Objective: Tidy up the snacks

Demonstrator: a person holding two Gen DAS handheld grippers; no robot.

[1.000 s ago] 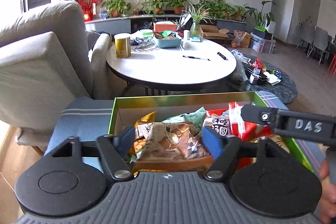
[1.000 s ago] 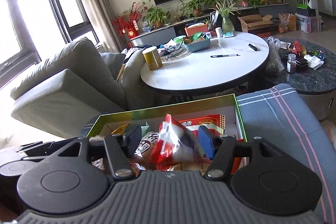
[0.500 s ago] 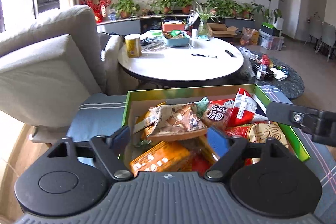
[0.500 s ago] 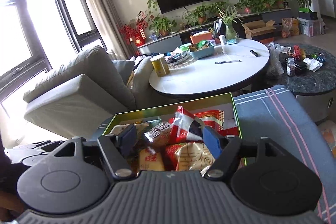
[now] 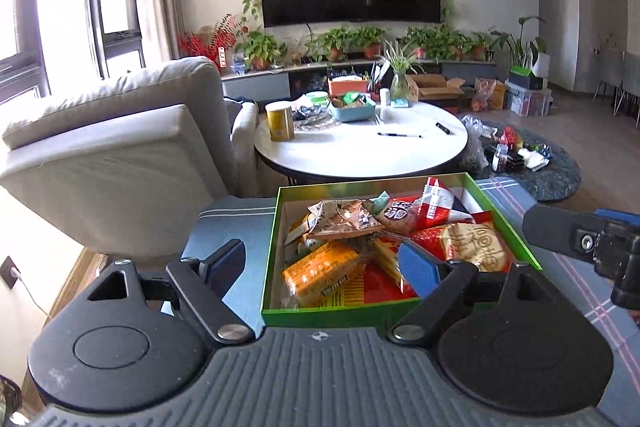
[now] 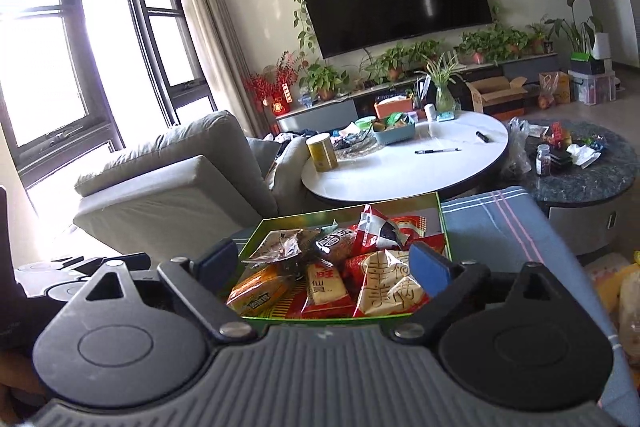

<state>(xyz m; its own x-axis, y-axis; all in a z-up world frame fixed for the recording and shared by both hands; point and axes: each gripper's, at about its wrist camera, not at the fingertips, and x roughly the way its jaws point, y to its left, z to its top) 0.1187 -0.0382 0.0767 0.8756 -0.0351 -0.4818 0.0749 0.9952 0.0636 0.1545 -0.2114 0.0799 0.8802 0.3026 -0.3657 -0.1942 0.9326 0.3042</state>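
left wrist view puts the shallow green cardboard box point(image 5: 344, 313) of packaged snacks straight ahead of you and below, sitting on the blue-grey plaid cushion point(image 5: 232, 227). it is heaped: a brown crinkled packet point(image 5: 344, 221) toward the back, an orange biscuit pack point(image 5: 320, 273) at the near left, a red-and-gold pouch point(image 5: 474, 245) at the near right.

your left gripper point(image 5: 320, 265) has just been opening; its jaws now stand wide with nothing between the pads, only the box showing through the gap. the orange pack lies nearest that claw, its long axis slanting from near left to far right, so you would meet it roughly square on.

your right gripper point(image 6: 320, 267) also stands apart and empty, above the near edge of the same box point(image 6: 444, 223); the red-and-gold pouch point(image 6: 388, 287) sits just inside its right finger. the pouch looks upright against its neighbours, though the fisheye makes that hard to judge.

beyond the box are the grey sofa point(image 5: 120, 155) to the left and the round white table point(image 5: 360, 151) behind. both claws are near the box, left closer to the orange side.
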